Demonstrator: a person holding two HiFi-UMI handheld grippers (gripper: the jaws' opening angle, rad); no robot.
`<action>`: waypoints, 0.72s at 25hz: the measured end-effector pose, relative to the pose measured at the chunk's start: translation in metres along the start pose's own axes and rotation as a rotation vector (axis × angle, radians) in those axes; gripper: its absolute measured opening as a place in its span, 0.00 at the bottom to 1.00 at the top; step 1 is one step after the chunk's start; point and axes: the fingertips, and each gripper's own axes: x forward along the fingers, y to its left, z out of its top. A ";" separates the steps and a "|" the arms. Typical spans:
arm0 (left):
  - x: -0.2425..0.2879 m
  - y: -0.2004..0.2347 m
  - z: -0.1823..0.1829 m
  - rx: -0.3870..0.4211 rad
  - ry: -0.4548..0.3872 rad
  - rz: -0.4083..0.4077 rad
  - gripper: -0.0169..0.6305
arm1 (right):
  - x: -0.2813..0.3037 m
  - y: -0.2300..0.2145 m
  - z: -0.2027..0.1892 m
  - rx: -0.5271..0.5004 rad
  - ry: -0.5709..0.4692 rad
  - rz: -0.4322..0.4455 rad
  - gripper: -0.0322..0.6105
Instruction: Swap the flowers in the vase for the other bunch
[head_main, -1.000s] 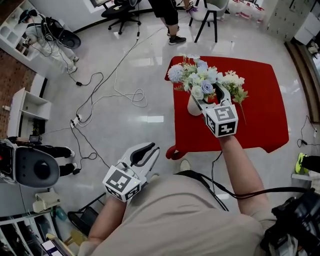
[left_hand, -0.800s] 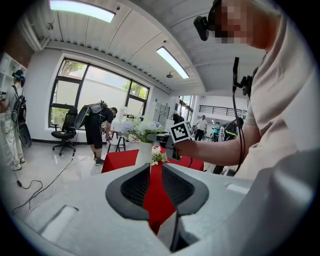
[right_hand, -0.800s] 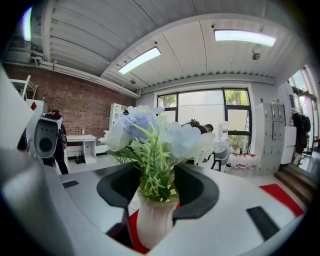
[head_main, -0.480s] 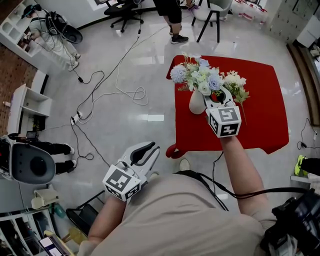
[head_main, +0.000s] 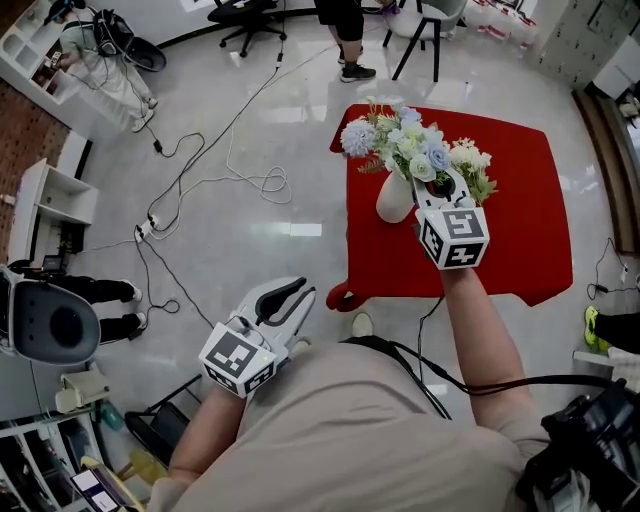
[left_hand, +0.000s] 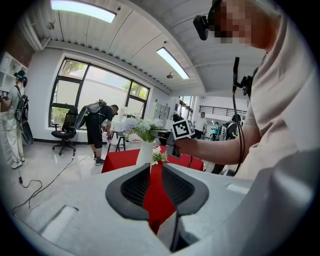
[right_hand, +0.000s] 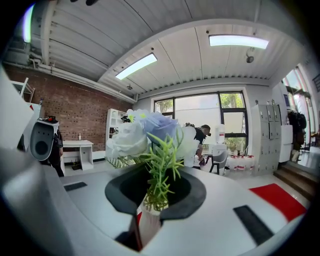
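Our right hand-held gripper (head_main: 438, 184) has just been closing its jaws, and they now pinch the flowers (head_main: 405, 145) just above the vase (head_main: 393, 200) at the tabletop's (head_main: 520, 235) far left. We judge lifting out comes next. Our left hand-held gripper (head_main: 287, 299) waits near us, jaws slightly apart and empty.

Red table (head_main: 520, 240); loose cables (head_main: 262, 186) across glossy floor (head_main: 300, 260); black office chair (head_main: 245, 12), far edge; white shelf (head_main: 50, 205), left; standing person's legs (head_main: 338, 25); brick wall (right_hand: 75, 117); white desk (right_hand: 76, 146) before it; ceiling light (right_hand: 239, 41).
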 end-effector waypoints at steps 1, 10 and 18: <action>0.000 0.001 0.000 -0.001 -0.001 0.001 0.12 | 0.000 0.000 0.003 0.002 -0.007 0.000 0.16; -0.001 0.003 0.004 -0.008 -0.009 -0.013 0.12 | -0.006 -0.006 0.034 0.013 -0.056 -0.002 0.15; 0.002 0.002 0.003 -0.012 -0.016 -0.030 0.12 | -0.016 -0.013 0.072 0.028 -0.130 0.013 0.15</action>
